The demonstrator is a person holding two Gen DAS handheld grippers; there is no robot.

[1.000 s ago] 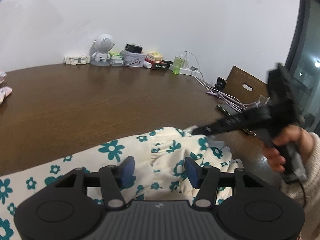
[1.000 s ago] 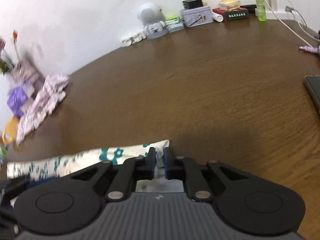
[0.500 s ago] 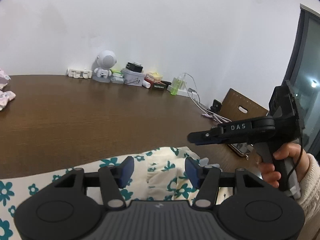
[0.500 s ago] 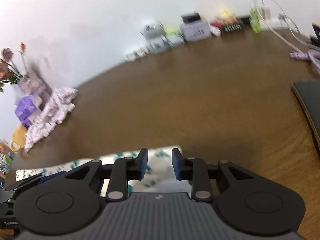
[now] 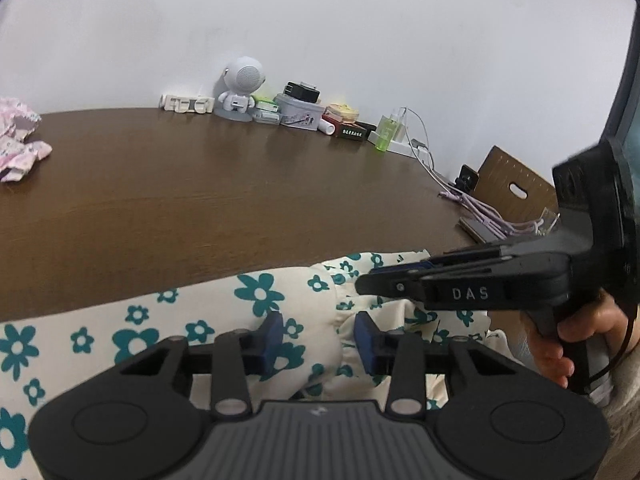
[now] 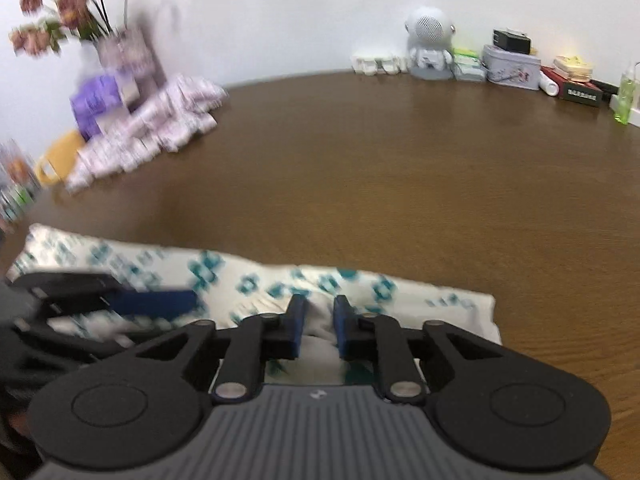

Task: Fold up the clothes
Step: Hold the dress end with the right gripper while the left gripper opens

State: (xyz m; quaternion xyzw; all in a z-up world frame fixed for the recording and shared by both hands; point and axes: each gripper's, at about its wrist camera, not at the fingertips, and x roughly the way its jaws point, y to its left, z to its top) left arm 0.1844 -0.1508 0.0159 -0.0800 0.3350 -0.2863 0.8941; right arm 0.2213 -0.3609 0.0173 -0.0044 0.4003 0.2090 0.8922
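A cream garment with teal flowers [image 5: 260, 292] lies along the near edge of the brown table [image 5: 240, 200]. My left gripper [image 5: 318, 338] rests low over it. Its jaws are closing around a raised ridge of the cloth, and a little gap still shows by the right pad. My right gripper [image 6: 318, 330] is closing too, its pads pinching a white fold of the same garment [image 6: 420, 296]. In the left wrist view the right gripper [image 5: 372, 280] reaches in from the right, held by a hand. The left gripper [image 6: 188, 300] shows blurred at the left of the right wrist view.
A pile of pink patterned clothes [image 6: 160, 128] sits at the far left beside a vase of flowers [image 6: 80, 12]. Along the wall stand a white robot figure [image 5: 240, 88], boxes and a green bottle [image 5: 386, 136]. Cables [image 5: 480, 208] and a wooden board [image 5: 516, 188] lie at the right.
My right gripper let go of the garment's corner, swung left over the cloth and narrowed on a new fold. The left jaws came closer together around the ridge of cloth.
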